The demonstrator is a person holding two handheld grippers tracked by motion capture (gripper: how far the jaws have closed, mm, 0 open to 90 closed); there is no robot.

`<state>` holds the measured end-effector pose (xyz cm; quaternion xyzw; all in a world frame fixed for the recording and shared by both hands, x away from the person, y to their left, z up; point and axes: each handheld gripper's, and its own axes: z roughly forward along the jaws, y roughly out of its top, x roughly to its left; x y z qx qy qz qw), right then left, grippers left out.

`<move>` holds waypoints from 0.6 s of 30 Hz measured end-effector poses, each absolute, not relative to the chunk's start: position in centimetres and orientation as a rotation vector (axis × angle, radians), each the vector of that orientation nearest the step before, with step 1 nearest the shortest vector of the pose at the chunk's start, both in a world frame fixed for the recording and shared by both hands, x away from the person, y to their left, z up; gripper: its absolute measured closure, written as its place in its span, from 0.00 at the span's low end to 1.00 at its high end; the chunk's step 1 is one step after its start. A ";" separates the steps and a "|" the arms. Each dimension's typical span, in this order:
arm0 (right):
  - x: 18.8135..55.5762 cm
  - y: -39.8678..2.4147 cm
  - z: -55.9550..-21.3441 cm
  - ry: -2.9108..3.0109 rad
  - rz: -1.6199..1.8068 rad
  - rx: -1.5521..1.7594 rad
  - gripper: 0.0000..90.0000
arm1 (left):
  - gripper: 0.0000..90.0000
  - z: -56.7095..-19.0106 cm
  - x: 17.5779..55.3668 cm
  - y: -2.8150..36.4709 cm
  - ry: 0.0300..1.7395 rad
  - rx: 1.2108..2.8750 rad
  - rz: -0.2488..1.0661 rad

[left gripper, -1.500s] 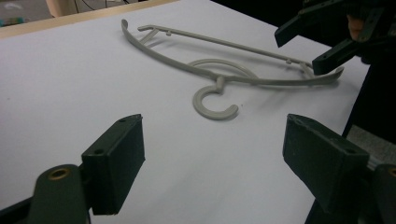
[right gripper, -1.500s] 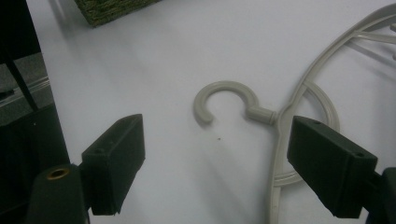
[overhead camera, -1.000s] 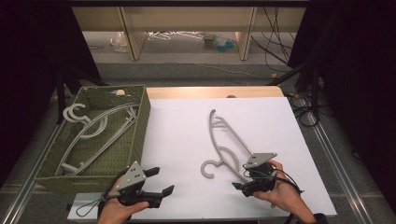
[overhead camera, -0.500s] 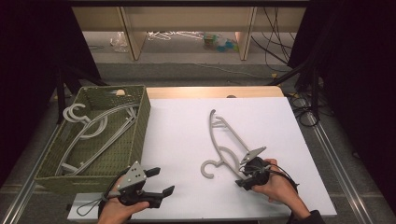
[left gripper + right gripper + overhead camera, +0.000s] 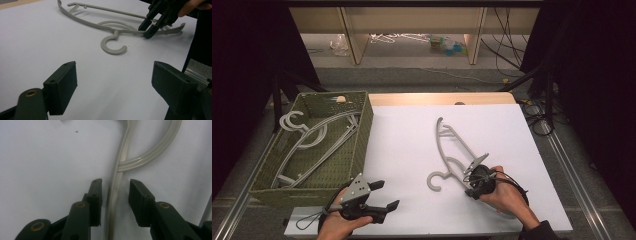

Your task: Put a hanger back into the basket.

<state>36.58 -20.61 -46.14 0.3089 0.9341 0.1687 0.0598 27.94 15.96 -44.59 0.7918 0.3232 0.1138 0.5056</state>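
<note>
The grey hanger (image 5: 452, 150) is lying flat on the white bench (image 5: 402, 150), well apart from the basket (image 5: 362, 130). It looks like thin, stiff plastic, light and a bit slippery, so a squeeze on one thin bar near the hook should be working well. The right tool (image 5: 114, 195) is sitting over that bar, jaws on both sides and just closing in, but not pinching it yet. The left tool (image 5: 113, 82) is waiting with its jaws wide apart, holding nothing.
</note>
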 end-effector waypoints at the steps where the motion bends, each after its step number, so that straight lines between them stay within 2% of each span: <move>1: 36.6 -20.5 -46.1 2.827 0.503 0.944 0.74 | 0.23 -44.6 28.0 16.0 0.780 1.910 0.274; 14: 37.1 -20.6 -46.0 2.845 0.490 0.930 0.87 | 0.23 -44.7 28.0 16.1 0.771 1.937 0.302; 18: 37.1 -20.5 -46.0 2.847 0.490 0.906 0.87 | 0.23 -44.7 28.0 16.1 0.769 1.939 0.303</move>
